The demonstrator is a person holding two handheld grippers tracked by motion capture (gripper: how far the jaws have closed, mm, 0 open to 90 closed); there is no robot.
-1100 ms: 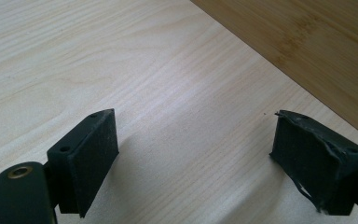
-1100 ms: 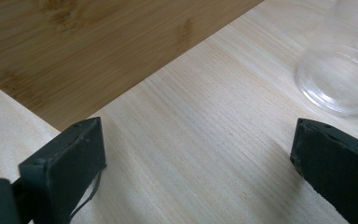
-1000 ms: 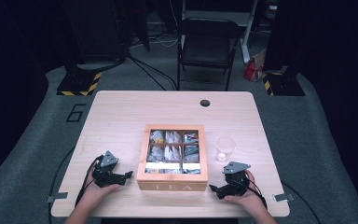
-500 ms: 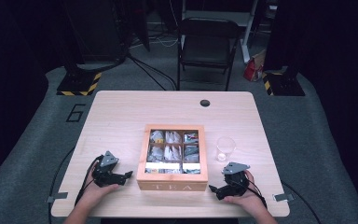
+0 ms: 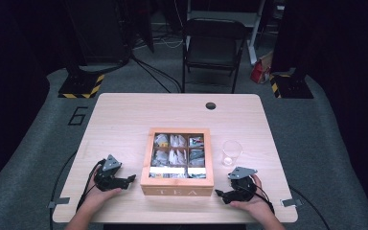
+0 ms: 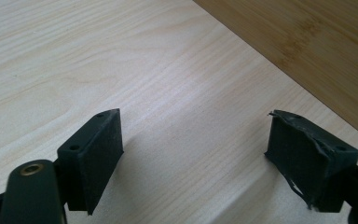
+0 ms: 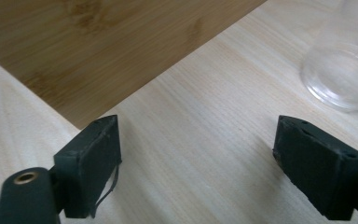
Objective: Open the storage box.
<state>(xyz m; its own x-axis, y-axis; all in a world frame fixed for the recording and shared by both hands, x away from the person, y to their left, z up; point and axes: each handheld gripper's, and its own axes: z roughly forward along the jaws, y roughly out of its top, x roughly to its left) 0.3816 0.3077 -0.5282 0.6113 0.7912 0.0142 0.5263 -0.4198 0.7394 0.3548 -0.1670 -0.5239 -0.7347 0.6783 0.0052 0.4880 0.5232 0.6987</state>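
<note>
One tea box [image 5: 177, 163] (apparently six compartments), one clear cup [image 5: 231, 152], two tools, left tool [image 5: 130, 178] and right tool [image 5: 219, 193], both wide, empty, just closing slightly

Matt pale wood table [image 5: 124, 115], darker smooth wooden tea box [image 5: 177, 189], clear glossy plastic cup [image 5: 231, 152], matt black rubbery pads [image 6: 98, 154]

The high view looked forward and down from above the tabletop's [image 5: 124, 115] near edge. Each claw camera sat low and close over the wood, and both shared the tea box [image 5: 178, 184], seen as its side wall [image 6: 307, 51] [image 7: 98, 51].
</note>
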